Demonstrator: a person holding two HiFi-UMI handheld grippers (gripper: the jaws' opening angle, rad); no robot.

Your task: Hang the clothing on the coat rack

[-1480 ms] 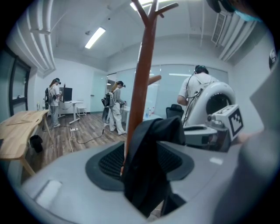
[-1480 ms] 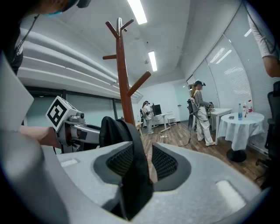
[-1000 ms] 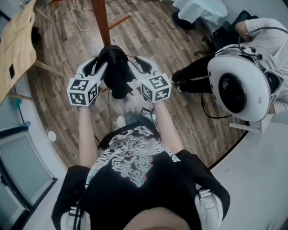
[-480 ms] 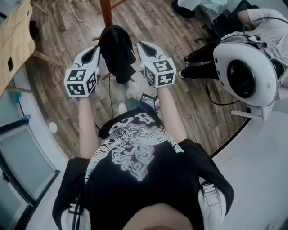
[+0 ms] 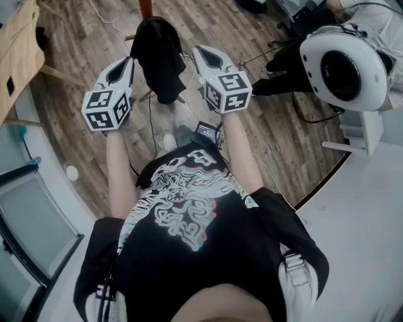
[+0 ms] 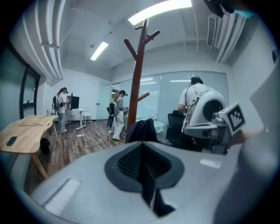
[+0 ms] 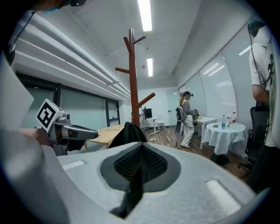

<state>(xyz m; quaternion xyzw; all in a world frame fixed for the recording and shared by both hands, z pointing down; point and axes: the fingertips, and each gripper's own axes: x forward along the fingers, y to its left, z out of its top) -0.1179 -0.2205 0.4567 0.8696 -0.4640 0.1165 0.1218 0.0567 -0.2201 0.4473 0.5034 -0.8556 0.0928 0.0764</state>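
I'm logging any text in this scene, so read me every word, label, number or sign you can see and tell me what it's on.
No readable text anywhere in these views.
Marker cubes: black-and-white square patterns only, no letters.
T-shirt print: white swirls, no legible words.
Bottles on the white-clothed table: labels too small to read.

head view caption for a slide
Black garment hangs at the coat rack, flanked by the shut left gripper and right gripper.
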